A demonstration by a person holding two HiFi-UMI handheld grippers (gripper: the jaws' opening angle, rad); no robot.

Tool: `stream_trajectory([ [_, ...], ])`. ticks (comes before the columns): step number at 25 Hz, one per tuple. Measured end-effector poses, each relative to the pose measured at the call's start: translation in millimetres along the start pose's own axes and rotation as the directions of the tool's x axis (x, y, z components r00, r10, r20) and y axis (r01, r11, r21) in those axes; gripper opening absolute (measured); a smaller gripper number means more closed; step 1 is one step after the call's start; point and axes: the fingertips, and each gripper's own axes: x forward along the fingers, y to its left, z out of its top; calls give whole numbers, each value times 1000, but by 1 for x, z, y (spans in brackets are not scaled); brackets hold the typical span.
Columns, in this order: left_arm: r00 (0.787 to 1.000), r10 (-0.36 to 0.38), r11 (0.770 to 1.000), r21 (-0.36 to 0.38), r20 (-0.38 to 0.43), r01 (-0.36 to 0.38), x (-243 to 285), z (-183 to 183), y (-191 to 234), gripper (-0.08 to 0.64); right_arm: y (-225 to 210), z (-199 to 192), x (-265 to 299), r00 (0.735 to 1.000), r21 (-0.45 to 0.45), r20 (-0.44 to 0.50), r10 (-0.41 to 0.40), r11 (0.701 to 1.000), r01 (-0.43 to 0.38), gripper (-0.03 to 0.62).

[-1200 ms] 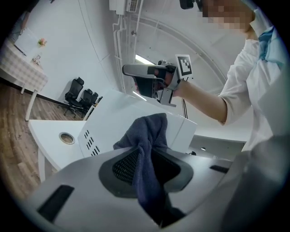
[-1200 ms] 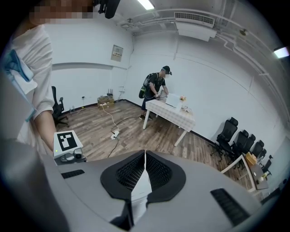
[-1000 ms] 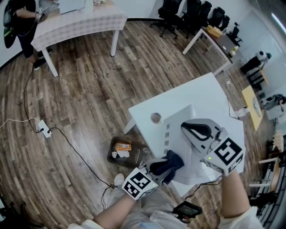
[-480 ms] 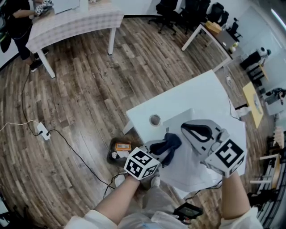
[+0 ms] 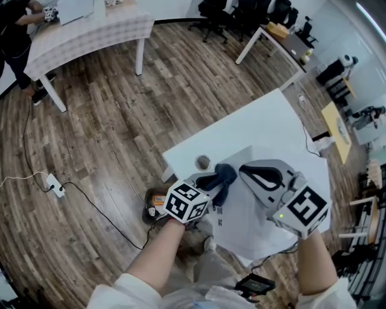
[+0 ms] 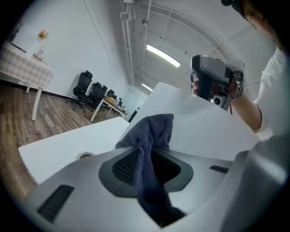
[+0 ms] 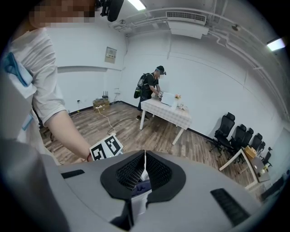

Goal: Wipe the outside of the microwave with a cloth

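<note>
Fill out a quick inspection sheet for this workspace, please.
Surface: white table.
Job's things: white boxy microwave on the table; dark blue cloth at its top corner.
Clutter: small round metal tin on the table; dark tray on the floor.
Grippers: left gripper shut on the cloth; right gripper shut, empty, over the microwave.
Cables: black cable and white power strip on the floor.
Surroundings: checked table, black office chairs, a person.

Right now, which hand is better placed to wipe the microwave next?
Left. The left gripper is shut on the cloth at the microwave; the right gripper is shut, without any cloth.
</note>
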Motion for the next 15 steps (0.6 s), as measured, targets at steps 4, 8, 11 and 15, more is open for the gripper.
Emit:
stream_trajectory([
  [4,1000,-26,1000,-16,14,27,-5,-8,-11,84,5,-5,-3,1000,-7,-11,4,1000,-4,34],
  [8,999,-46,998,-40,27,47,-11,-22,-30,84,9,-5,-9,1000,-11,-5,5,1000,-5,34],
  [11,998,-57,996,-64,35,59,-19,-39,-43,84,16,-5,-12,1000,-13,1,5,1000,-5,34],
  [15,996,-79,994,-74,36,81,-32,-58,-65,84,25,-3,-18,1000,-27,12,8,1000,-8,34],
])
